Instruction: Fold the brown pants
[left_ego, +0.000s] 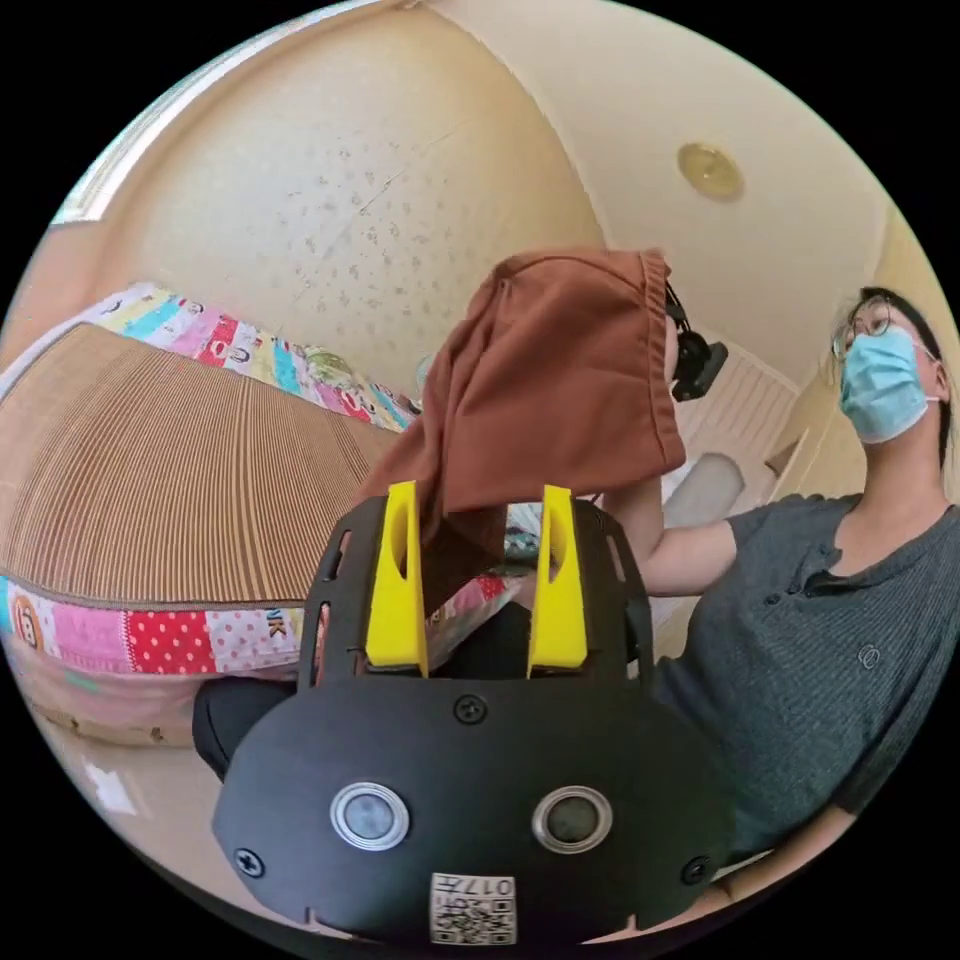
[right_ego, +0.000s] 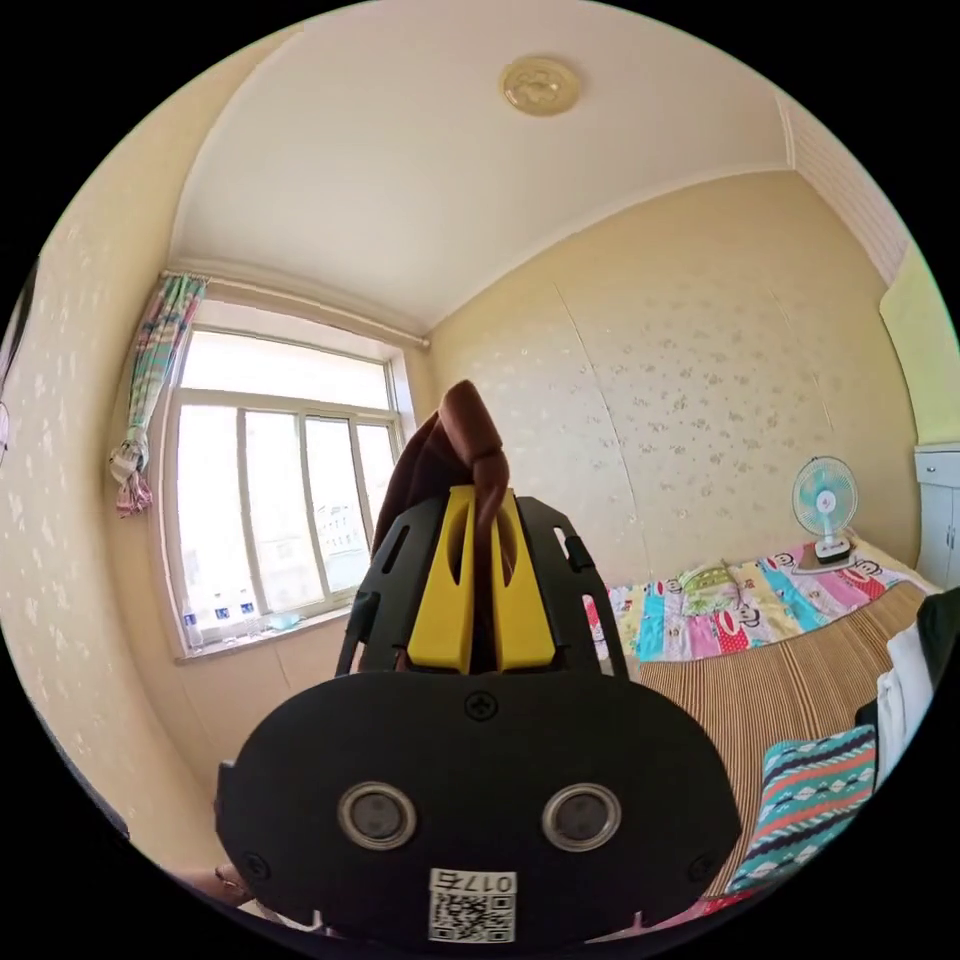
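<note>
I hold the brown pants (left_ego: 560, 380) up in the air over the bed (left_ego: 150, 480), hanging from my right tool (right_ego: 480, 590), whose yellow jaws are clenched on a bunched ridge of the cloth. My left tool (left_ego: 478, 580) stands released, jaws apart, with the lower drape hanging just ahead of them; I cannot tell whether it touches. The fabric looks light, soft and limp, with a gathered, probably elastic waistband. It will sag and twist, so I would take the free waistband corner, not the loose middle. The bed carries a ribbed straw-coloured mat with a patchwork border.
</note>
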